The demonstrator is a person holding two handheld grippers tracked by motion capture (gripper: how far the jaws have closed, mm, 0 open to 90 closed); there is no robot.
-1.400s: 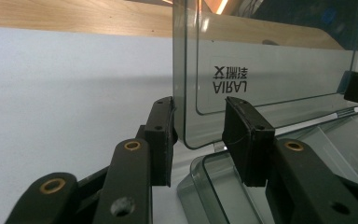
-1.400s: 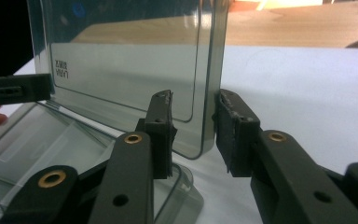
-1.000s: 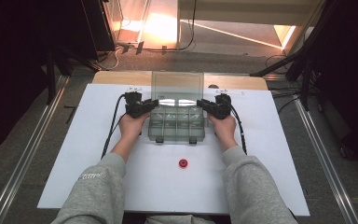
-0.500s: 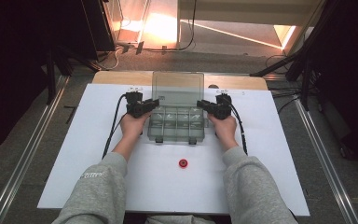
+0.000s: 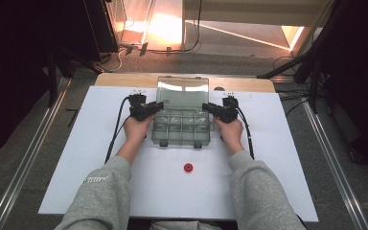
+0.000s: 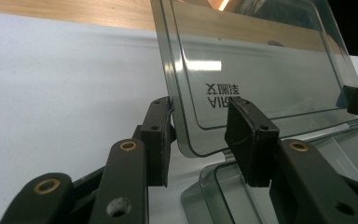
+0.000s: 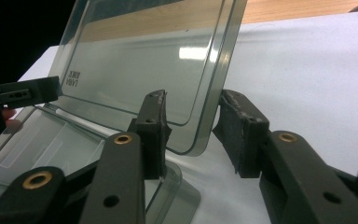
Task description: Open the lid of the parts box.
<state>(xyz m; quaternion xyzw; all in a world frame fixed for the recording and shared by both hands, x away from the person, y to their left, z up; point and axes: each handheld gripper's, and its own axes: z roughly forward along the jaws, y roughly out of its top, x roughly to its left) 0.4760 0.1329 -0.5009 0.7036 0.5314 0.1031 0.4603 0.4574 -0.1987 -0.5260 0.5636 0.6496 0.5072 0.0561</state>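
I have the lid (image 6: 261, 79) raised behind the box (image 5: 181, 127). Both jaw sets have just been opening and straddle its side edges, my left gripper (image 6: 200, 135) and right gripper (image 7: 193, 135) no longer pinching. Unsupported, it may drop shut.

We seem to be in a lab or test room set up for recording. A white table (image 5: 278, 158) with a wooden edge stands on grey carpet (image 5: 19, 158), metal rails (image 5: 28, 158) run along both sides, cables (image 5: 124, 50) trail across the floor, and dark stands and frames (image 5: 316, 62) ring the otherwise dim space.
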